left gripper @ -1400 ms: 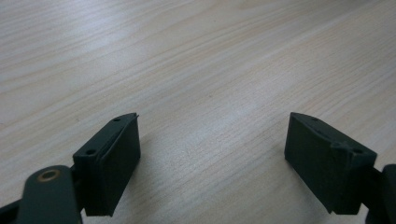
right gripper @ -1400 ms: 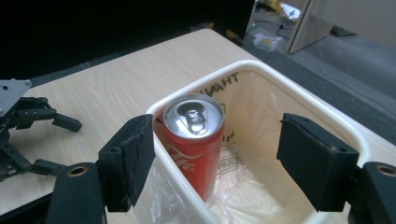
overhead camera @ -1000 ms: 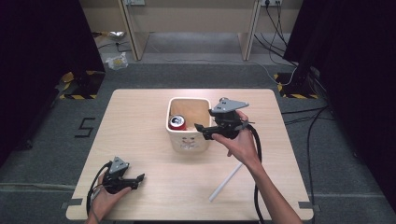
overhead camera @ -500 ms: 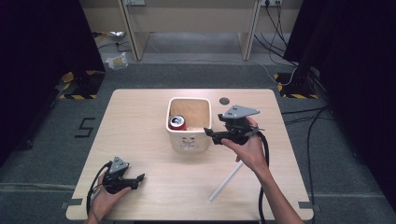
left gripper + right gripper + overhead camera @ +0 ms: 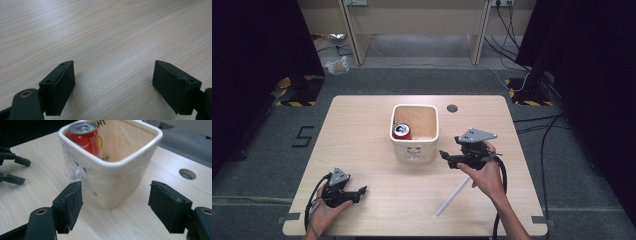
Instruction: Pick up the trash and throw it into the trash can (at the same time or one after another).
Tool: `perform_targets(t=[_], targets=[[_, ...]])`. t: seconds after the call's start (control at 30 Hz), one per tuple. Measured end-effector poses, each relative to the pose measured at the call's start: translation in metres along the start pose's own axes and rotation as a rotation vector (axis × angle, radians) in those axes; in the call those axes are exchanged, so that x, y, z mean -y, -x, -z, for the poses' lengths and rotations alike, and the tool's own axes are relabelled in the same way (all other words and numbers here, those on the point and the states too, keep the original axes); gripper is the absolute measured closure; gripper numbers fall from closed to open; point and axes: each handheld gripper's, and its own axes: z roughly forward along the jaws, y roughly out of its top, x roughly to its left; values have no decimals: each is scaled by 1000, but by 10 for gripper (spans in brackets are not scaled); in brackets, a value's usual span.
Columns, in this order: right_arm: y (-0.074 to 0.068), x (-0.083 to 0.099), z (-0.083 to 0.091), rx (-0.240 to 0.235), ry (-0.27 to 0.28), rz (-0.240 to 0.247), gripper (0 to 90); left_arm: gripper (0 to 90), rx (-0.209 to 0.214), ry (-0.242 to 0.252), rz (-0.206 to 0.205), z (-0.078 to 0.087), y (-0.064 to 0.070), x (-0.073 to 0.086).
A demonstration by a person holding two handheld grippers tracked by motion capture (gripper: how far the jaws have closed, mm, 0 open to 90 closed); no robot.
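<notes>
A red can (image 5: 402,131) stands upright in the left near corner of a cream square tub (image 5: 414,150) in the middle of the table (image 5: 362,125). White swirly writing on the can is cut off by the tub's rim, so I cannot read it. Inside the tub, letters like "HT" and a small word show, half hidden behind the can. Clear plastic lines the tub. The right gripper (image 5: 446,157) is just right of the tub, jaws wide apart, holding nothing. The left gripper (image 5: 361,192) rests at the near left, jaws spread over bare wood. A white stick (image 5: 452,195) lies near the right hand
</notes>
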Motion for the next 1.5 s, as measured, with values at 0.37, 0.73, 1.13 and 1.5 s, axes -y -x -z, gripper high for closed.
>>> perform_targets(t=[0.37, 0.73, 1.13, 1.5], targets=[[-5, 30, 9, 42, -31, -10, 271, 174, -1, 1, 1, 0, 0, 0], [-15, 63, 7, 38, -81, -50, 272, 174, 0, 0, 0, 0, 0, 0], [-12, 96, -2, 69, -163, -119, 276, 175, 0, 0, -1, 0, 0, 0], [-7, 116, -7, 124, -184, -203, 276, 174, 0, 0, -1, 0, 0, 0]])
